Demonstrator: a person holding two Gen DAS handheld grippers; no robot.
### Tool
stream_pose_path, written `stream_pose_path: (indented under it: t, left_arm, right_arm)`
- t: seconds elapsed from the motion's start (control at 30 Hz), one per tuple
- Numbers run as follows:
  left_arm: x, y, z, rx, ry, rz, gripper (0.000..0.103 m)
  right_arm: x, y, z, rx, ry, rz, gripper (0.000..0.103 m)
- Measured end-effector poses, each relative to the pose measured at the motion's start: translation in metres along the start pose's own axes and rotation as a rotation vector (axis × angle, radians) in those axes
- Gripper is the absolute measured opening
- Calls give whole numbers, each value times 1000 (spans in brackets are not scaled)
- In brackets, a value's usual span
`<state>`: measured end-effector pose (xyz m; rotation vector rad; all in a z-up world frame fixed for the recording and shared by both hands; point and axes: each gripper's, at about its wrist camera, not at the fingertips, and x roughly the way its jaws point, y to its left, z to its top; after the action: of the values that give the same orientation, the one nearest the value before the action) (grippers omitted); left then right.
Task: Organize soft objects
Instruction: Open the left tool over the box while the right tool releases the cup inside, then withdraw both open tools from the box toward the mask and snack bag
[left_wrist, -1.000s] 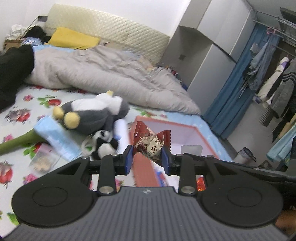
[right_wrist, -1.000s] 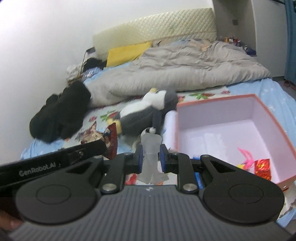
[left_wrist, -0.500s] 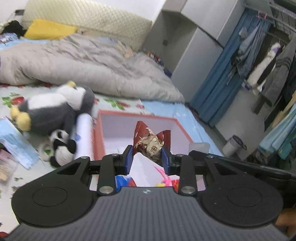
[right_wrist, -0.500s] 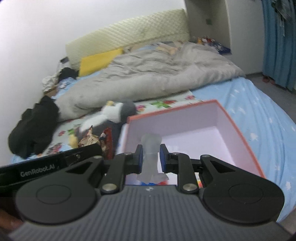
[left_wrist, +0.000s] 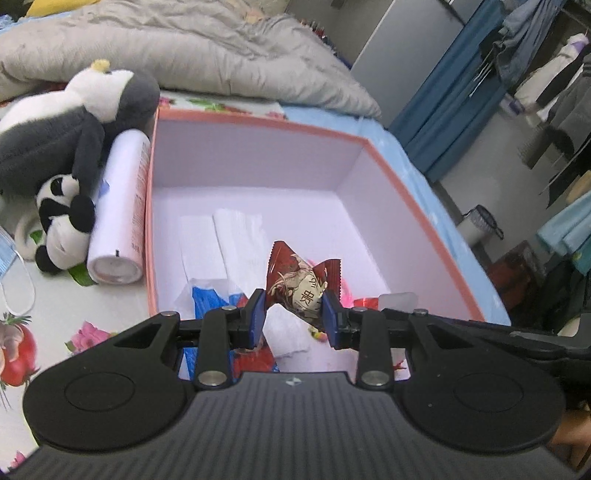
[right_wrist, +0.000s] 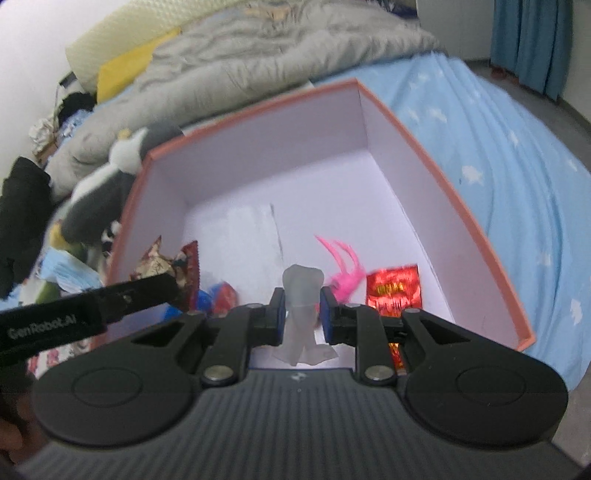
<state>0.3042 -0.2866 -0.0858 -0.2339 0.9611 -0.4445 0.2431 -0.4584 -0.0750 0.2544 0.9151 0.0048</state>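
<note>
My left gripper (left_wrist: 294, 314) is shut on a dark red snack packet (left_wrist: 301, 282) and holds it above the near part of an open pink-rimmed box (left_wrist: 258, 122). My right gripper (right_wrist: 301, 314) is shut on a translucent white soft piece (right_wrist: 301, 295), also above the box (right_wrist: 436, 173). The left gripper with its packet (right_wrist: 166, 264) shows at the left of the right wrist view. Inside the box lie white sheets (left_wrist: 229, 240), a blue wrapper (left_wrist: 207, 299), a pink item (right_wrist: 341, 266) and a red packet (right_wrist: 393, 291).
A grey and white penguin plush (left_wrist: 62, 122), a small panda plush (left_wrist: 62, 225) and a white cylinder (left_wrist: 123, 206) lie left of the box on the floral sheet. A grey duvet (left_wrist: 166, 48) lies behind. A blue mask (left_wrist: 5, 251) lies at far left.
Both grippers have moved forward and over the box with their items still held. The views now tilt down into the box.
</note>
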Motion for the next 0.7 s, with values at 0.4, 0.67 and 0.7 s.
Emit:
stream_pose_path:
  t: [0.4,0.67,0.7]
  left_arm:
    - [-12,-4,2,12,-21,-6,52]
    - [-73,-17,2,56,-118,-11,52]
    - [-82,-18,2,61,-130,-12,52]
  right_arm:
    - [14,-17,-3,53,48,16,39]
    - [-26,-6,2,36,-41,26,39]
    - [-32,-3,2,33,-53,31,39]
